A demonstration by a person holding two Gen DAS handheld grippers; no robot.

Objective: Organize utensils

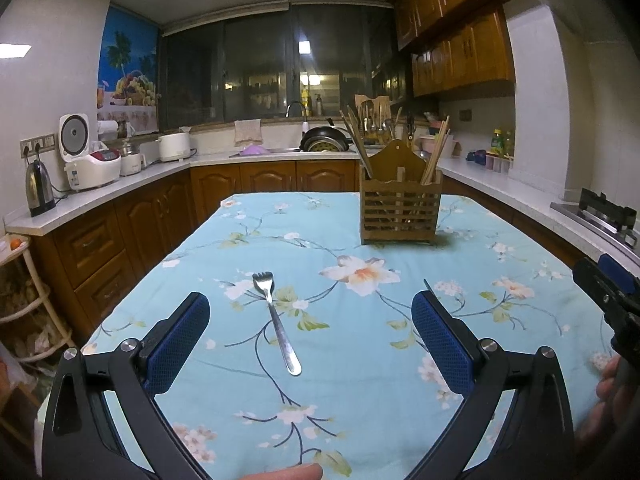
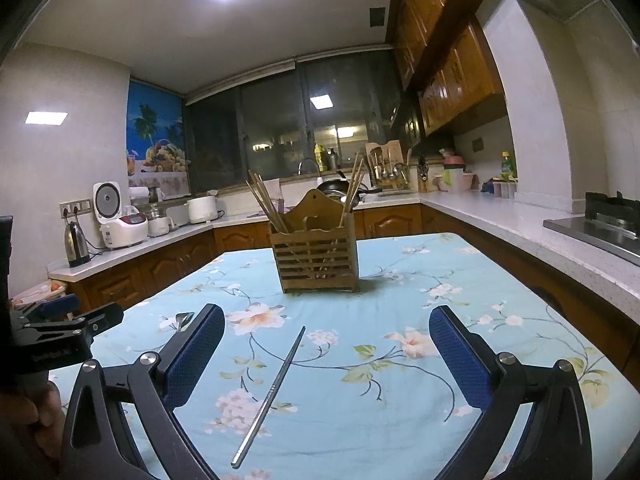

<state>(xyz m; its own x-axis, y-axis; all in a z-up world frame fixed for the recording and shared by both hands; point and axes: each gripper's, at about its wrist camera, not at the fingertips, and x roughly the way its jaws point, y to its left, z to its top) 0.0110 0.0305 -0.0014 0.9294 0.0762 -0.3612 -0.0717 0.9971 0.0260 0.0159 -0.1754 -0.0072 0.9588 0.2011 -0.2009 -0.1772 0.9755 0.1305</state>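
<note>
Both spread wide for pickups, the left gripper [image 1: 311,344] is framing the fork [image 1: 276,320] at 11 o'clock while the right gripper [image 2: 326,356] is straddling the chopstick [image 2: 272,394], holder [image 2: 316,256] standing at 12

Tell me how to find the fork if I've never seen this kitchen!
Look at the table with the blue flowery tablecloth, where a wooden utensil holder stands near the far end. Closer in, between the left gripper fingers, lies the fork. It is shiny metal with prongs pointing toward the holder, unlike the wooden chopsticks inside it.
</note>
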